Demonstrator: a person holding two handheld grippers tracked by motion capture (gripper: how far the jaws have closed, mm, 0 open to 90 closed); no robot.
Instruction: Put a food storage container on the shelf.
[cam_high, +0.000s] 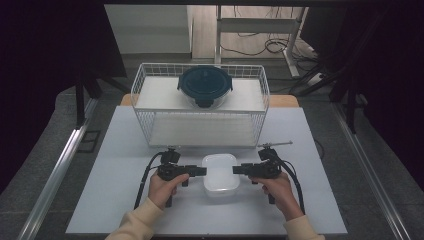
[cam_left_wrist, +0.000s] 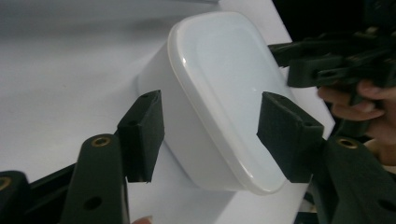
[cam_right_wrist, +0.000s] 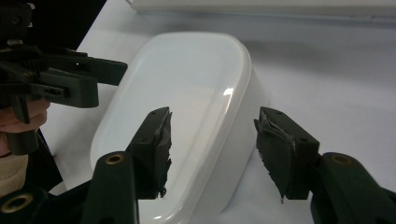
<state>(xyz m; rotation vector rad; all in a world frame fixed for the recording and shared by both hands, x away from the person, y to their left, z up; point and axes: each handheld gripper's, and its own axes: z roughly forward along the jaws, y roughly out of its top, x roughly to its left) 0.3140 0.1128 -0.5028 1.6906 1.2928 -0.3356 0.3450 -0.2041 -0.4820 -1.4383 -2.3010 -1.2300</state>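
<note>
Grey floor and dark curtains surround the pale tabletop (cam_high: 115, 200), and on it, just in front of the white wire basket (cam_high: 145, 95), stands a white lidded plastic box (cam_high: 219, 172). This box is the thing you work on; inside the basket, behind it, a round dark-lidded container (cam_high: 205, 86) rests on a white shelf.

Your left claw (cam_high: 204, 171) comes to the box from its left side and your right claw (cam_high: 235, 170) from its right side, both at the height of the lid rim. In the left gripper view the left claw (cam_left_wrist: 210, 123) is partly open, with the box edge between the jaws, one pad under the rim near the wall and one over the lid; the pads do not press yet, as far as I can see. In the right gripper view the right claw (cam_right_wrist: 212, 140) is the same: half open around the box's edge, holding nothing.

I judge the box to be light and rather stiff, but its glossy lid looks slippery, and the thin wall may bend if you squeeze hard. Take hold at the rim, where the lid overlaps the wall, on both short sides equally. If only one side is lifted, the box may tilt or the lid may pop off.
</note>
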